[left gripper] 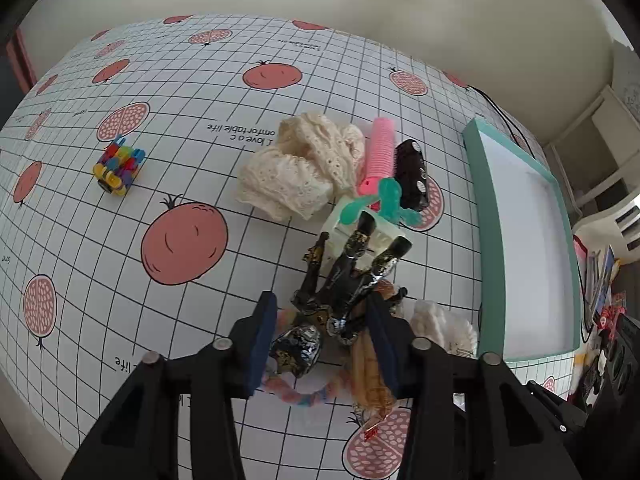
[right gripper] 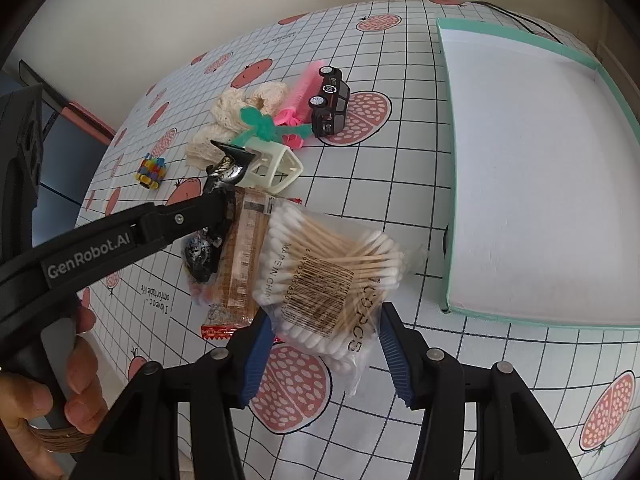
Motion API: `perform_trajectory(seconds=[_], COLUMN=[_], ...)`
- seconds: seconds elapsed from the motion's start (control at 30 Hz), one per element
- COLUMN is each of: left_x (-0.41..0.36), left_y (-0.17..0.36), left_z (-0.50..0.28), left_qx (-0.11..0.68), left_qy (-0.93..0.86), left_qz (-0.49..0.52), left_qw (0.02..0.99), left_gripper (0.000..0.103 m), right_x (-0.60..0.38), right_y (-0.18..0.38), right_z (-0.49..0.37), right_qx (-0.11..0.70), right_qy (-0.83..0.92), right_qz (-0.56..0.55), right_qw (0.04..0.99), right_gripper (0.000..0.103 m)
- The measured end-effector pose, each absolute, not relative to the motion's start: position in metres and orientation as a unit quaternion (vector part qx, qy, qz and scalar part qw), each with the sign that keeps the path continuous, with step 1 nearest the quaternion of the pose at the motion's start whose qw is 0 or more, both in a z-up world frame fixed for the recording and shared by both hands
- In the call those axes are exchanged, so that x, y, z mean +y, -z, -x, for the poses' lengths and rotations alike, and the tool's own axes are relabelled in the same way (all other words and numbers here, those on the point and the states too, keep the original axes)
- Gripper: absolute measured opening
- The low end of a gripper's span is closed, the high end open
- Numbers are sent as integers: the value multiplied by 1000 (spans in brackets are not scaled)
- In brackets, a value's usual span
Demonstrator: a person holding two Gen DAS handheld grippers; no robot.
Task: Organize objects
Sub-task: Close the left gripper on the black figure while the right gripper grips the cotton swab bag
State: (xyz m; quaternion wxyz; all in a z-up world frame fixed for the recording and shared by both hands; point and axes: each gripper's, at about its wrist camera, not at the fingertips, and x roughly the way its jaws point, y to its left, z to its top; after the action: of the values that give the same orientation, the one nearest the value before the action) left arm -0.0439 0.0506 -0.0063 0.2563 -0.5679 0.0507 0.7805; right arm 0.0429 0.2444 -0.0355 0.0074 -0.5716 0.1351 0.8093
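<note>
the table [left gripper: 120,248], under a white grid cloth printed with pink pomegranates, fills both views. on its right side lies a shallow teal-edged box [right gripper: 444,160] with a bare white floor; the right wrist view shows nearly all of it, the left wrist view only its long left wall and part of the floor.

far of centre a cream lace cloth [left gripper: 300,168] lies crumpled, with a pink ribbed roller [left gripper: 380,148] and a black toy car [right gripper: 330,102] just to its right; the car's wheels and side show only in the right wrist view. a pale plastic frame [right gripper: 276,164] with a teal flower-shaped piece [right gripper: 260,124] on it sits nearer. far left, well apart from the pile, sits a small multicoloured block toy [left gripper: 118,166].

the right gripper [right gripper: 320,344] has a clear bag of cotton swabs [right gripper: 328,276] between its blue pads, and the pads press the bag's near end, so it is grasping it. beside the bag lies an orange wrapped snack bar [right gripper: 240,264].

the left gripper [left gripper: 320,340] is closed around a glossy black-and-gold horse figurine [left gripper: 344,280], its right pad against the body; the left pad's contact i cannot make out for certain. only the right wrist view shows that gripper from outside, with the hand [right gripper: 36,396] on its handle. a pastel braided loop [left gripper: 296,394] lies under the figurine, seen in the left wrist view.
</note>
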Motion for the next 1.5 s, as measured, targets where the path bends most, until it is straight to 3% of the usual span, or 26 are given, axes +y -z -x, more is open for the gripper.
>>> perform_trajectory(seconds=[0.13, 0.3, 0.43, 0.6, 0.63, 0.67, 1.2, 1.5], left_x=[52, 51, 49, 47, 46, 46, 38, 44], left_y=[5, 5, 4, 1, 0, -1, -4, -6], left_z=[43, 43, 44, 44, 43, 43, 46, 39], left_qx=[46, 48, 57, 56, 57, 58, 33, 58], left_qy=[-776, -775, -774, -775, -777, -777, -769, -767], left_qz=[568, 570, 567, 565, 562, 560, 570, 560], left_qw=[269, 269, 276, 278, 280, 281, 288, 307], left_gripper=[33, 27, 15, 10, 2, 1, 1, 33], right_x=[244, 248, 247, 246, 246, 246, 254, 258], right_y=[36, 35, 34, 34, 34, 33, 25, 24], right_z=[-43, -45, -46, -46, -47, -47, -50, -52], right_qx=[135, 138, 138, 138, 139, 139, 144, 146], right_qy=[-809, -810, -811, -812, -812, -812, -816, -816], right_qz=[572, 569, 568, 567, 567, 566, 559, 560], right_qw=[7, 6, 3, 3, 3, 2, 5, 5], right_gripper=[55, 55, 55, 55, 55, 55, 55, 55])
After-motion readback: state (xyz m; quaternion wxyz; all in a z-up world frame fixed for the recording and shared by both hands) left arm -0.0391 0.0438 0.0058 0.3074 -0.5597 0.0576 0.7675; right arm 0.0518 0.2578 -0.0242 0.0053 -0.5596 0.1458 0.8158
